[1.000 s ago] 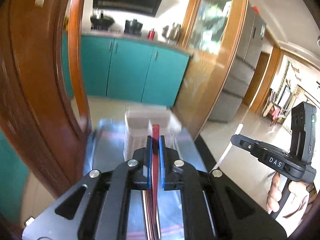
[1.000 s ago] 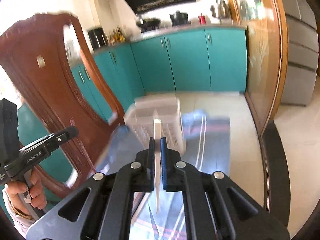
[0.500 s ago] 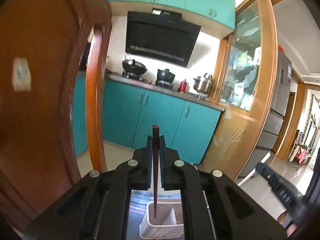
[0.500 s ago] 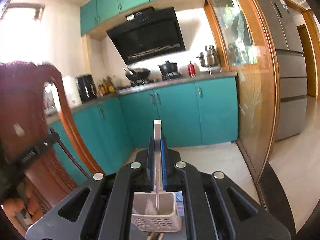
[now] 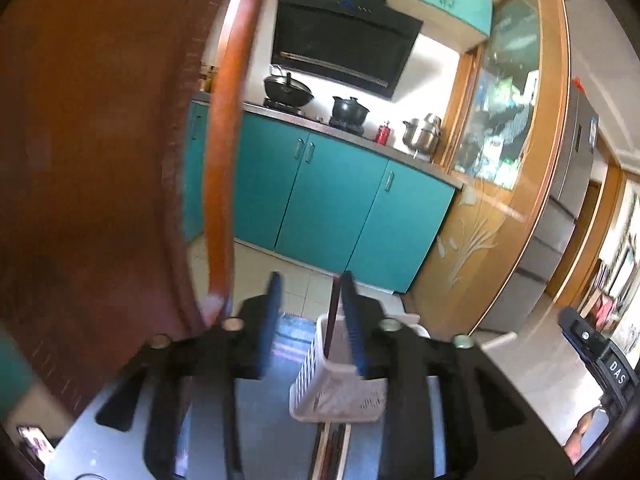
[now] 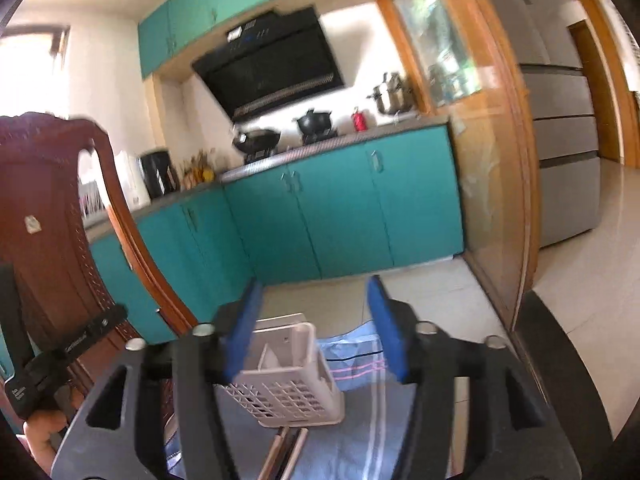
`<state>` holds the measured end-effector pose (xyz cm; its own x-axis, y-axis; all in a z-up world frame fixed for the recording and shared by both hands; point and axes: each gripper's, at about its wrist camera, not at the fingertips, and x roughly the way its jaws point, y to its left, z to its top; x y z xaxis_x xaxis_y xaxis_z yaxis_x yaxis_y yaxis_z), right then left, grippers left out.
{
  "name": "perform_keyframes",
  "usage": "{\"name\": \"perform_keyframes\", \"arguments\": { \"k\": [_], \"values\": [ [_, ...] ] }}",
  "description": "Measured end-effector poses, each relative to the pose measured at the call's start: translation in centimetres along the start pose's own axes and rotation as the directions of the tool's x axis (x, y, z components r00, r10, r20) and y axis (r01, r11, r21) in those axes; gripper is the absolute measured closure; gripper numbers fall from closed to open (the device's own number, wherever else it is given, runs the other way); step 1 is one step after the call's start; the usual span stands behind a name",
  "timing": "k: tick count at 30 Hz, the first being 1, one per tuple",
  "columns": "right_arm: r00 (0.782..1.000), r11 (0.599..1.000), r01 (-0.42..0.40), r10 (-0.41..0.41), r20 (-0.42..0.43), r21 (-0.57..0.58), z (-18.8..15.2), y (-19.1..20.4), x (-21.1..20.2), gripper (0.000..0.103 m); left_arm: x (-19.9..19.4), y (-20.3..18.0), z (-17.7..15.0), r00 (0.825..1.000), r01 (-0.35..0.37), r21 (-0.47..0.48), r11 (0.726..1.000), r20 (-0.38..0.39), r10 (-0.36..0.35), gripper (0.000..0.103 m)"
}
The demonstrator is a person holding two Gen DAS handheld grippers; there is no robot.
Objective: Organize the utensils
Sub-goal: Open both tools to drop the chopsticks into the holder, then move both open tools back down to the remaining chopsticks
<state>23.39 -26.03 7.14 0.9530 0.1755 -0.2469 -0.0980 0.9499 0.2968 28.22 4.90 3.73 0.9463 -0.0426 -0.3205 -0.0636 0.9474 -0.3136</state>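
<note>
A white slotted basket (image 5: 336, 388) (image 6: 288, 384) stands on the table just ahead of both grippers. My left gripper (image 5: 312, 316) hovers over it with its jaws opening. A dark red chopstick (image 5: 331, 320) stands between them, its lower end in the basket, close beside the right pad and not pinched. My right gripper (image 6: 314, 332) is above the basket too, jaws opening wide with nothing between the pads. A white upright piece (image 6: 302, 338) shows inside the basket; I cannot tell whether it is a utensil or a divider. More chopsticks (image 5: 332, 448) (image 6: 284, 452) lie on the table near me.
A blue striped cloth (image 6: 360, 364) covers the table under the basket. A carved brown chair back (image 5: 100, 160) (image 6: 48, 208) rises close on the left. A hand (image 6: 38, 436) holds the other gripper (image 6: 68, 352) at the left edge. Teal kitchen cabinets (image 6: 340, 216) stand beyond.
Both grippers were shut on upright sticks and now stand open. The dark red chopstick has dropped into the basket; the white stick has left the right jaws. Both views rolled and dipped toward the basket.
</note>
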Motion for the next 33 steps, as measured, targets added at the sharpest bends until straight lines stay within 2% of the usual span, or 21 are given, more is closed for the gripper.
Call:
{"name": "perform_keyframes", "arguments": {
  "k": [2,4,5,6,7,8,9,10,12,14,16,17,20,21,22,23,27,33],
  "values": [
    [0.999,0.999,0.029,-0.029,0.026,0.032,-1.3,-1.5,-2.1,0.041,-2.0,0.8,-2.2,1.0,0.02,-0.021,1.0,-0.022,-0.02,0.065],
    [0.999,0.994,0.052,-0.053,0.006,0.1,-3.9,-3.6,-3.5,0.041,-2.6,1.3,-5.5,0.994,0.01,-0.002,1.0,-0.106,-0.01,0.065],
    [0.998,0.991,0.053,-0.049,-0.036,0.121,-5.2,-4.2,-3.4,0.041,-2.1,1.4,-7.3,0.985,0.009,0.008,1.0,-0.174,-0.008,0.065],
    [0.994,0.991,0.049,-0.037,-0.1,0.125,-6.7,-4.7,-2.7,0.041,-1.1,1.5,-9.9,0.96,0.031,0.014,0.999,-0.28,-0.026,0.065],
    [0.979,0.994,0.052,-0.031,-0.201,0.101,-8.7,-4.9,-1.3,0.041,-0.4,1.5,-11.7,0.936,0.043,0.013,0.999,-0.349,-0.036,0.066],
    [0.956,0.995,0.071,-0.048,-0.288,0.07,-10.8,-5.1,0.1,0.041,0.4,1.5,-13.8,0.903,0.037,0.014,0.999,-0.429,-0.027,0.066],
    [0.934,0.994,0.094,-0.069,-0.351,0.053,-12.7,-5.4,1.3,0.041,0.9,1.5,-15.2,0.878,0.031,0.019,0.999,-0.478,-0.018,0.067],
    [0.918,0.993,0.104,-0.077,-0.388,0.051,-13.8,-5.7,2.0,0.041,1.3,1.2,-16.9,0.848,0.036,0.031,0.999,-0.53,-0.014,0.067],
    [0.894,0.99,0.121,-0.074,-0.443,0.078,-15.3,-6.5,3.0,0.041,1.6,0.5,-19.0,0.819,0.038,0.072,0.997,-0.573,0.01,0.063],
    [0.886,0.982,0.138,-0.065,-0.458,0.126,-15.8,-7.2,3.1,0.041,1.8,-0.3,-20.8,0.798,0.045,0.116,0.992,-0.602,0.034,0.052],
    [0.891,0.979,0.157,-0.085,-0.446,0.128,-15.6,-7.4,2.8,0.041,2.2,-1.1,-21.6,0.787,0.046,0.146,0.988,-0.615,0.055,0.046],
    [0.892,0.979,0.163,-0.091,-0.443,0.127,-15.6,-7.5,2.7,0.041,2.0,-1.2,-22.3,0.793,0.042,0.177,0.983,-0.605,0.075,0.044],
    [0.887,0.98,0.162,-0.092,-0.453,0.119,-15.9,-7.3,2.7,0.041,2.2,-2.1,-22.5,0.792,0.034,0.243,0.969,-0.598,0.122,0.045],
    [0.884,0.98,0.163,-0.094,-0.458,0.113,-16.1,-7.4,2.7,0.041,2.1,-2.3,-22.7,0.792,0.03,0.248,0.968,-0.596,0.128,0.049],
    [0.882,0.981,0.164,-0.097,-0.462,0.106,-16.3,-7.3,2.8,0.041,2.0,-2.5,-22.7,0.795,0.021,0.263,0.964,-0.59,0.144,0.066],
    [0.88,0.981,0.164,-0.099,-0.464,0.102,-16.3,-7.3,2.9,0.041,2.0,-2.8,-22.7,0.795,0.018,0.277,0.961,-0.587,0.154,0.07],
    [0.876,0.981,0.158,-0.086,-0.474,0.115,-16.6,-7.3,3.3,0.041,1.8,-4.0,-22.8,0.791,0.036,0.281,0.959,-0.594,0.145,0.07],
    [0.873,0.98,0.153,-0.075,-0.483,0.125,-16.9,-7.2,3.6,0.041,1.1,-4.5,-22.7,0.781,0.063,0.234,0.97,-0.616,0.098,0.072]
  ]
}}
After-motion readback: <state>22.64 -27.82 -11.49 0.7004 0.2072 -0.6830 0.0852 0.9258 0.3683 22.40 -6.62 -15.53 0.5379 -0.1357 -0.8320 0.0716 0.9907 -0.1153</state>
